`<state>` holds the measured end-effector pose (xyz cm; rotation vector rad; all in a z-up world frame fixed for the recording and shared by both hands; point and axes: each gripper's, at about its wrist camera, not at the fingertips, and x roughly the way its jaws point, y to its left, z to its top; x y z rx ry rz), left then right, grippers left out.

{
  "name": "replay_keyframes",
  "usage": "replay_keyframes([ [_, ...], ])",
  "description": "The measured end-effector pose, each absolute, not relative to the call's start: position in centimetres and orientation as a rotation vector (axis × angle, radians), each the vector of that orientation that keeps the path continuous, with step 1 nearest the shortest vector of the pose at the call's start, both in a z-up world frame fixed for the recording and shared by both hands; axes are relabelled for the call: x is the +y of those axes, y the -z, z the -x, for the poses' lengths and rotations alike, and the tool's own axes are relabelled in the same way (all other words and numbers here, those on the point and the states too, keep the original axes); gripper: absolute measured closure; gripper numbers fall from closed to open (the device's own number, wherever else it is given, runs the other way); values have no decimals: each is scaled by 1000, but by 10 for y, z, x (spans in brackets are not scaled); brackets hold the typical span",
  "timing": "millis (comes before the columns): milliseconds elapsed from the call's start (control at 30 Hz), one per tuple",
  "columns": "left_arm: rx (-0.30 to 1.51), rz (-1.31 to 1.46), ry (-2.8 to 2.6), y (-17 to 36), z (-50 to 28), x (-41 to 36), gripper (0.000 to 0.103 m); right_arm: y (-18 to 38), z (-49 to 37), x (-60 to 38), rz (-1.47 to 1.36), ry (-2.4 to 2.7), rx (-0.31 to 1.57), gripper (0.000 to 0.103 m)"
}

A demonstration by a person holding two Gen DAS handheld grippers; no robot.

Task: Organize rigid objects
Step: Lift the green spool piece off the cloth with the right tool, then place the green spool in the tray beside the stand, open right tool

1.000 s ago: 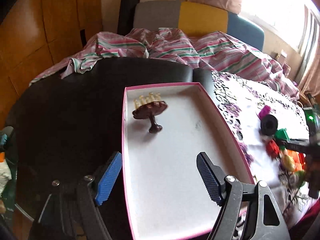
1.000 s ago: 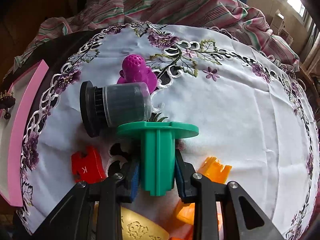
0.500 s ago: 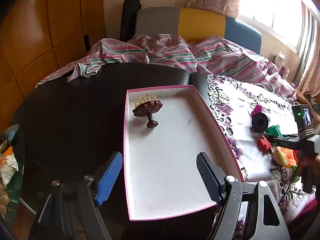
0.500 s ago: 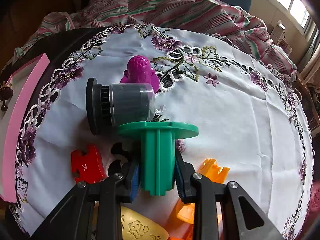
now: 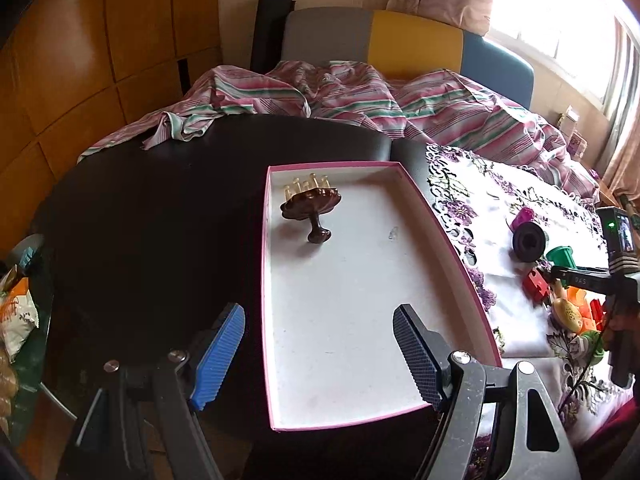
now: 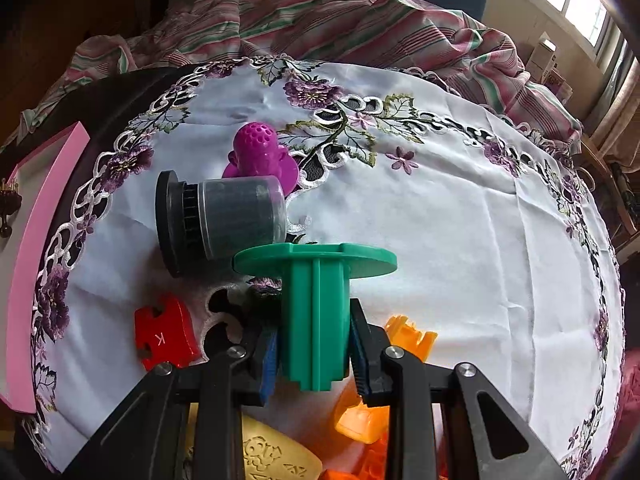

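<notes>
My right gripper [image 6: 313, 350] is shut on a green plastic spool [image 6: 314, 300], held upright above the white embroidered tablecloth [image 6: 460, 208]. The spool also shows in the left wrist view [image 5: 561, 257]. Behind it lie a black and clear cylinder [image 6: 224, 218] on its side and a purple toy [image 6: 260, 154]. My left gripper [image 5: 318, 354] is open and empty over the near end of the pink-rimmed white tray [image 5: 362, 344]. A brown comb-like piece [image 5: 312, 208] lies at the tray's far end.
A red puzzle piece [image 6: 166, 334], orange blocks [image 6: 408, 338] and a yellow embossed piece [image 6: 276, 456] lie under my right gripper. The tray's pink rim [image 6: 36, 248] is at the left. The black table [image 5: 152, 216] borders a striped blanket [image 5: 340, 96].
My left gripper has pulled back and up, so the tray looks farther off. My right gripper has risen a little with the green spool still in it.
</notes>
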<state>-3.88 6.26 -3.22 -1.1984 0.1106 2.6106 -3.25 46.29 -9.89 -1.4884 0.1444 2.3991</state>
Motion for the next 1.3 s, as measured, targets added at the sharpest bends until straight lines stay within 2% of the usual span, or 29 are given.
replay_keyframes([
  [333, 110, 1203, -2622, 33, 38, 56, 26, 65, 17, 486, 1229, -2412, 285, 74],
  [567, 94, 1218, -2633, 35, 43, 45, 26, 35, 23, 445, 1175, -2540, 268, 74],
  [733, 61, 1223, -2630, 36, 44, 40, 26, 14, 42, 379, 1222, -2688, 201, 74],
  [933, 15, 1232, -2638, 40, 46, 27, 26, 10, 83, 291, 1378, -2824, 205, 74],
  [1167, -31, 1256, -2654, 44, 49, 9, 26, 41, 145, 218, 1555, -2821, 232, 74],
  [1300, -52, 1265, -2663, 45, 50, -1, 26, 72, 177, 200, 1626, -2713, 166, 74],
])
